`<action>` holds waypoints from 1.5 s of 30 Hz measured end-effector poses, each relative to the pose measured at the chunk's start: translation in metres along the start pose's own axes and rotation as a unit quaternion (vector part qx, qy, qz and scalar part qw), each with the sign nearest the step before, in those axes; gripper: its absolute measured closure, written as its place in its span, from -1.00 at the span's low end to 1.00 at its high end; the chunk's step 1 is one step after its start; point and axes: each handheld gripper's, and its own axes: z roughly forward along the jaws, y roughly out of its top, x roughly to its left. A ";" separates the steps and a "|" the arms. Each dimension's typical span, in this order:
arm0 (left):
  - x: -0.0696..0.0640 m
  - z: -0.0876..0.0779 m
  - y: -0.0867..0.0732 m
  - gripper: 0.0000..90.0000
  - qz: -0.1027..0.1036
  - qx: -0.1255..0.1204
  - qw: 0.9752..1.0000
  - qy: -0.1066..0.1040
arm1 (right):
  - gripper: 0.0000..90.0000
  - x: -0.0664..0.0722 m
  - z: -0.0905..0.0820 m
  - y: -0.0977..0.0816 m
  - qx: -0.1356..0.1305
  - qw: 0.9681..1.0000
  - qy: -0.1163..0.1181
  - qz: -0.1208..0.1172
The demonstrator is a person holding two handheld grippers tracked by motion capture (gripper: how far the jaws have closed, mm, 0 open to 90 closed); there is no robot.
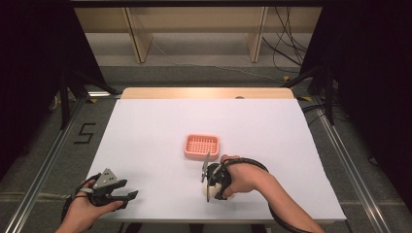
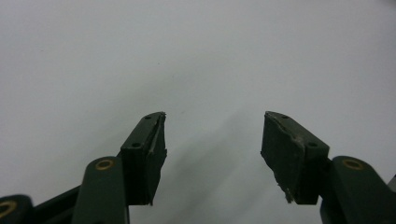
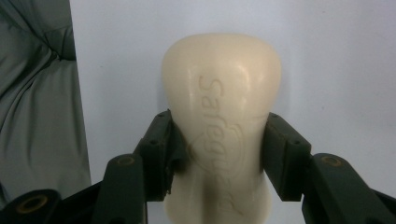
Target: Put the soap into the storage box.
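From above, the right gripper [image 1: 210, 180] sits at about 6 o'clock of the white counter [image 1: 145, 131], just nearer the person than the pink slotted soap dish [image 1: 202, 146], which lies near the counter's middle and apart from the gripper. In this view the hand [image 1: 245, 175] and the gripper body cover what is held; just a pale sliver shows beneath them, too little to name.

The right gripper view settles it: a cream bar of soap [image 3: 223, 116] stands lengthwise between the jaws, which pinch it at its narrow waist, both pads pressed against its sides. Raised lettering runs along the bar's face; its lower end is cut off by the frame edge, and the word is hard to read in full. Grey cloth fills the 9 o'clock side of that view, beyond the counter edge.

The left gripper [image 1: 127, 196] rests at about 8 o'clock near the counter's front edge, its grey three-cornered plate on top. The left gripper view [image 2: 212, 154] shows its jaws spread wide with bare white counter between them.
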 end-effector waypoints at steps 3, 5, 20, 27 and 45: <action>0.000 0.000 0.000 -0.13 0.001 0.001 1.000 0.000 | 0.12 -0.003 -0.002 -0.002 -0.001 1.000 0.000 -0.004; 0.000 0.000 0.000 -0.13 0.001 0.001 1.000 0.000 | 0.12 -0.003 -0.003 -0.002 -0.002 1.000 0.000 0.001; 0.000 0.000 0.000 -0.13 0.001 0.002 1.000 -0.001 | 0.12 -0.010 -0.017 -0.004 0.002 1.000 -0.004 0.024; 0.000 0.000 0.000 -0.13 -0.001 -0.004 1.000 -0.001 | 0.12 -0.012 -0.025 -0.002 0.002 0.999 -0.013 0.046; -0.002 0.002 0.000 -0.13 -0.019 -0.022 1.000 0.001 | 0.12 -0.024 -0.037 0.000 -0.001 0.998 -0.028 0.056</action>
